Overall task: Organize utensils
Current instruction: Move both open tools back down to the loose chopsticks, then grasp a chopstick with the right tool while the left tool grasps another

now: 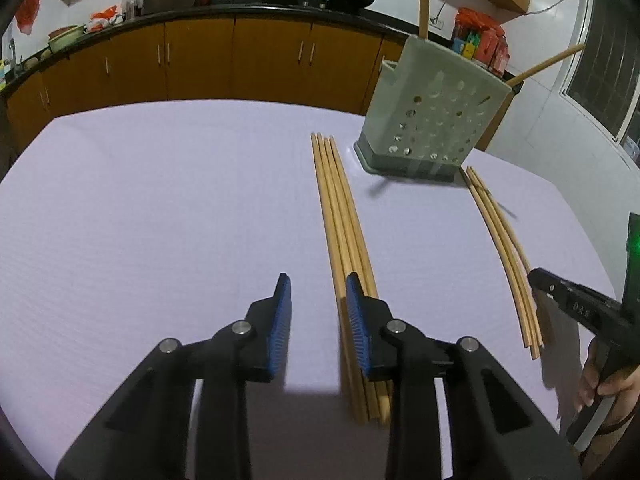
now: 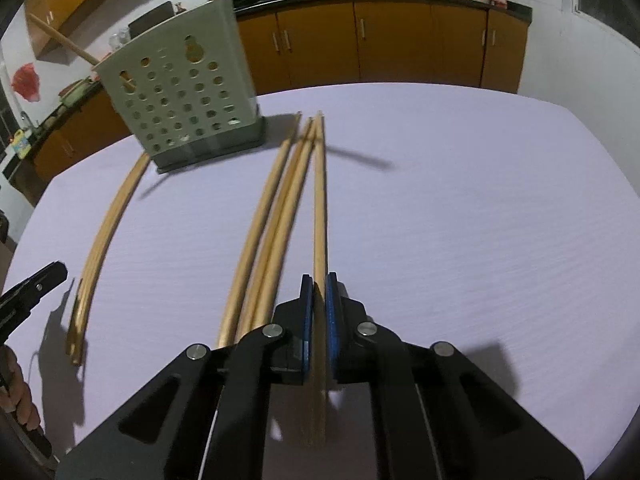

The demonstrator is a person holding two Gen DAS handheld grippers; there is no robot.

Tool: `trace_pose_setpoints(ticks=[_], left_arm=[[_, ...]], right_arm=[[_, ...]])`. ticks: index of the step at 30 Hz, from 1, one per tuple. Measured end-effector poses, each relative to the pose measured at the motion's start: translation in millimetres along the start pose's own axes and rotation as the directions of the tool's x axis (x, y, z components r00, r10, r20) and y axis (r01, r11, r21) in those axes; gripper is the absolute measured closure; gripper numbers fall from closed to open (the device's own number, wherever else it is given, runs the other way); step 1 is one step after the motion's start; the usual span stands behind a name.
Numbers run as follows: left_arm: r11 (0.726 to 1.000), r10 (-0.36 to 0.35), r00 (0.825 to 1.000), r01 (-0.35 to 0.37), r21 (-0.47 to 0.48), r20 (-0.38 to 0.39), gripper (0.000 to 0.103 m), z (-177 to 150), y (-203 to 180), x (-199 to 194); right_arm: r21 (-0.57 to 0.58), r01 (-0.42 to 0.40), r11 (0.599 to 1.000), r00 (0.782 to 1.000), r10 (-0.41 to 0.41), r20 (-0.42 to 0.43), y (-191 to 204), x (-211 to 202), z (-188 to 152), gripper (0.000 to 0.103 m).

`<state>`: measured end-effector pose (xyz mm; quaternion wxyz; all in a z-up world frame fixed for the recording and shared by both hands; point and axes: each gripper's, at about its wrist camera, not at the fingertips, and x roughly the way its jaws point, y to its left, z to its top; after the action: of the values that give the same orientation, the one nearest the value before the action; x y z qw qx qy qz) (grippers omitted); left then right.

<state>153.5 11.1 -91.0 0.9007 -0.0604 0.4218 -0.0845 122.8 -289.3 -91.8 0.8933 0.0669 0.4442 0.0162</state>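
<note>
I see bare tabletop (image 1: 140, 208) left of my left tongs (image 1: 316, 316), out to the left edge. Toward the far edge the holder (image 1: 432, 120) blocks the way, between two rows of chopsticks (image 1: 340, 216). Past my right tongs (image 2: 319, 320) the right side lies open.

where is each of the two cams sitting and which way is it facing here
Left wrist view: sits on the left gripper, looking forward and down along its open fingers at a bundle of chopsticks on the table; the right gripper's tip and a hand show at the right edge.
Right wrist view: sits on the right gripper, shut on one chopstick; the left gripper's tip shows at the left edge.
Both share the perforated utensil holder, both chopstick groups and the kitchen cabinets.
</note>
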Motion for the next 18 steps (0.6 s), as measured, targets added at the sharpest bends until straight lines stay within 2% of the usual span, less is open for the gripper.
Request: trace_pose_setpoints(ticks=[8, 18], left_arm=[[0.999, -0.019, 0.999, 0.02, 0.027, -0.032, 0.084, -3.4, -7.3, 8.4], [0.994, 0.053, 0.998, -0.049, 0.095, -0.044, 0.086, -3.7, -17.2, 19.4]], right_arm=[[0.012, 0.022, 1.0, 1.0, -0.022, 0.014, -8.7, -1.3, -1.9, 0.096], [0.005, 0.045, 0.999, 0.999, -0.045, 0.02, -9.8, 0.4, -2.1, 0.096]])
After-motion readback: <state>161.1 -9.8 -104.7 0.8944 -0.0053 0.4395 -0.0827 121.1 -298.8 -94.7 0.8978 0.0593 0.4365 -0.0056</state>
